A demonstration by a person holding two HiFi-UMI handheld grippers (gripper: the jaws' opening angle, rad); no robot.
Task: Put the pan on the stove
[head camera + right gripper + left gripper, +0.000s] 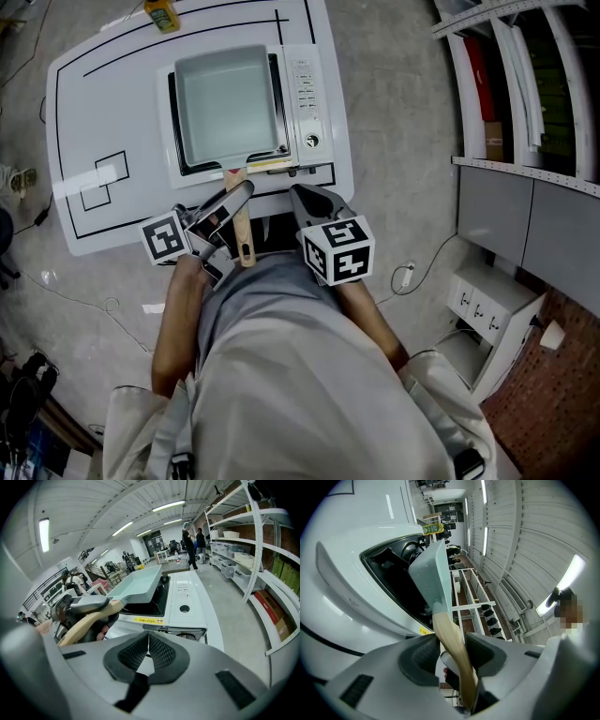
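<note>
Little of the writing can be read. A yellow strip sticker (267, 165) on the front lip of the white stove (298, 56) carries print too small to make out, and so do the rows of buttons on its control panel (306, 94), which has a round knob (312, 141) below them. A yellow-green carton (162, 16) at the far edge of the counter (103, 112) bears a label that stays illegible in both the head view and the left gripper view, and the frame's top edge cuts the carton off. Black lines are drawn on the counter, with a pale patch of tape (101, 174) over a small rectangle near its left edge. The stove stands by the counter's right edge, towards the near edge. The square pale-green pan (225, 103) lies over its black cooktop and hides the burner beneath. Its wooden handle (244, 246) sticks out past the stove's front towards the person. The left tool (451, 641) is clamped on that handle, which runs slantwise between the two ribbed pads. The right tool (148, 645) has its jaws together with nothing between them, and hangs just before the stove's front right corner, apart from the pan. The person's grey shirt (300, 375) covers the middle of the counter's near edge. Shelving (525, 84) stands to the right, and distant people (192, 545) in the right gripper view are too small to make out.
</note>
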